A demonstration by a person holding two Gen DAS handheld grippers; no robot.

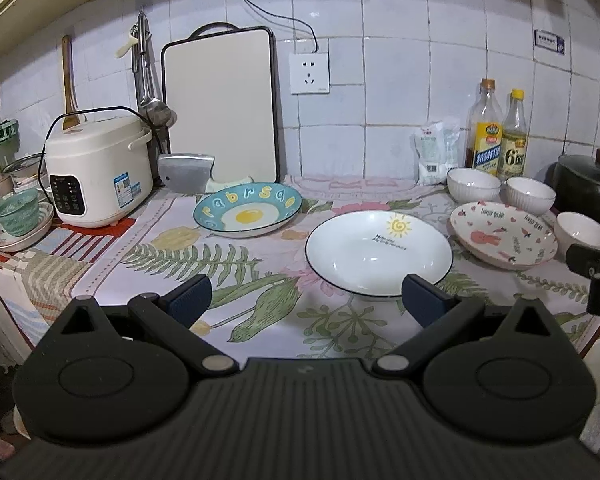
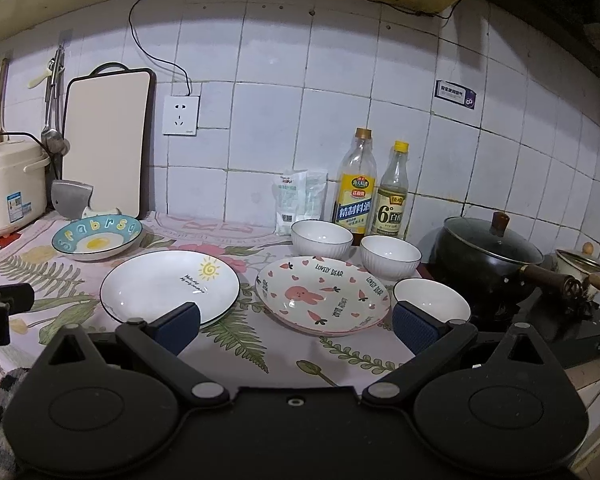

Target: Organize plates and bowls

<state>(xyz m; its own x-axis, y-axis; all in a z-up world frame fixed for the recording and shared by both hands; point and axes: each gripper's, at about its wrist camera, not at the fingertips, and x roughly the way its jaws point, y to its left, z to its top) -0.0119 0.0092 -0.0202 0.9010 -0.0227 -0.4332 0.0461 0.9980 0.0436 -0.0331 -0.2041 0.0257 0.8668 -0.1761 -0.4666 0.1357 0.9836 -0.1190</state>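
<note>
White and patterned dishes lie spread singly across the floral cloth (image 1: pixel 220 264): nothing looks stacked yet, so the sorting seems barely begun. In the left view the sun plate (image 1: pixel 379 252) sits centre, egg plate (image 1: pixel 247 210) upper left of it, bear plate (image 1: pixel 504 240) right. Three bowls (image 2: pixel 321 238) cluster mid-right (right view). Left gripper (image 1: pixel 306 300) and right gripper (image 2: pixel 296 324) both gape wide, holding nothing.

white sun plate (image 1: pixel 378 254), pink bunny plate (image 2: pixel 323 295), blue egg plate (image 1: pixel 247 210)
</note>
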